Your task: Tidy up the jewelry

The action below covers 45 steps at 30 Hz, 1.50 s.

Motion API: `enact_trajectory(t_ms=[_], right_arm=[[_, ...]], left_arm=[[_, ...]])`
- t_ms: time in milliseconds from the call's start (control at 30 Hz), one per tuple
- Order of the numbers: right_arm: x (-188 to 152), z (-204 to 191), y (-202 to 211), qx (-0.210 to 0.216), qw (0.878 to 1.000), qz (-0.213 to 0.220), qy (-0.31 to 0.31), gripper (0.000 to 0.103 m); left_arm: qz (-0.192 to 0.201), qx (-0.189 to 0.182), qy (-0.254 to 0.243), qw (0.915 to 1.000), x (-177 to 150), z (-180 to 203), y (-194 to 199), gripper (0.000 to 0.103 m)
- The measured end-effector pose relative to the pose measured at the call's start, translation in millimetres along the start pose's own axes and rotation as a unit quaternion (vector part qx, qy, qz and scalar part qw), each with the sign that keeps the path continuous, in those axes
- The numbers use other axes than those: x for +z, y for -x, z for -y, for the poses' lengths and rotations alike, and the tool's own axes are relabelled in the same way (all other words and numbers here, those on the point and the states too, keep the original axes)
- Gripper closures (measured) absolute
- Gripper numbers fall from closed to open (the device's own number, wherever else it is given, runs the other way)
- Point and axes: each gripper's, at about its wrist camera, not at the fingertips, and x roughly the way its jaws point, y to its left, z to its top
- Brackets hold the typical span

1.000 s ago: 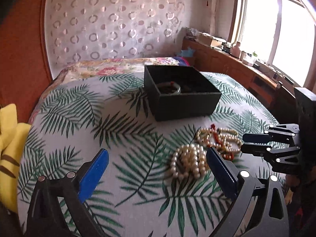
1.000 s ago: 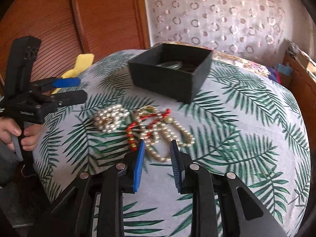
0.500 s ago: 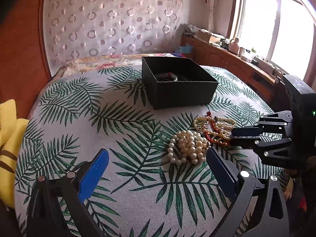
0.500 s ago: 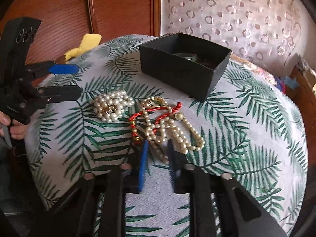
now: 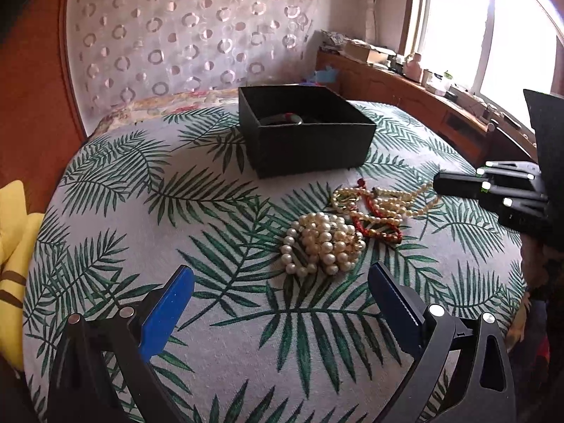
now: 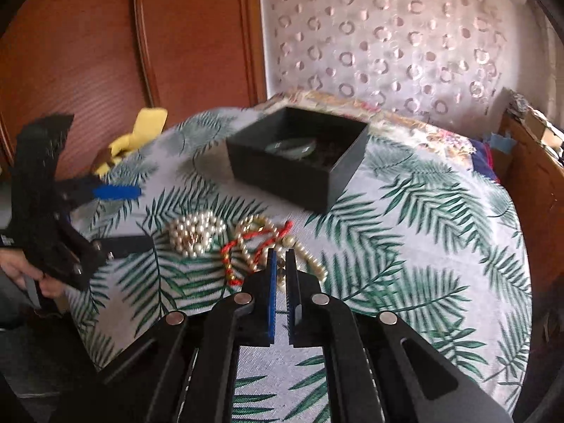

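Right gripper [image 6: 280, 261] has narrowed its jaws to a slit at the long cream pearl strand [image 6: 310, 261] tangled with red cord – grasp likely starting – left gripper [image 5: 282, 282] stays wide open behind the pearl cluster [image 5: 322, 243], black open box [image 5: 310, 148] at 12 o'clock.

A home bedroom: a bed [image 5: 116, 190] under a palm-leaf cover, with a floral quilt [image 5: 169, 104] at its far end. Circle-patterned wallpaper [image 5: 183, 31], a wooden wardrobe [image 6: 105, 42] and a cluttered window ledge [image 5: 433, 86] (bottles, boxes) surround it.
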Motion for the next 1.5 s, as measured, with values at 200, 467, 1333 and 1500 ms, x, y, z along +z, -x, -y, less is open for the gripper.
enact_trajectory(t_ms=[200, 467, 1333, 1500], right_arm=[[8, 2, 15, -0.004, 1.000, 0.021, -0.006, 0.098], [14, -4, 24, -0.002, 0.999, 0.036, -0.002, 0.098], [19, -13, 20, 0.000, 0.999, 0.037, 0.002, 0.098], [29, -14, 28, 0.001, 0.999, 0.051, 0.004, 0.098]], left_arm=[[0.002, -0.031, -0.005, 0.9995, 6, 8, 0, 0.039], [-0.012, -0.074, 0.003, 0.9972, 17, 14, -14, 0.074], [0.034, -0.066, -0.005, 0.9972, 40, 9, 16, 0.097], [0.053, -0.065, -0.006, 0.9964, 54, 6, 28, 0.097]])
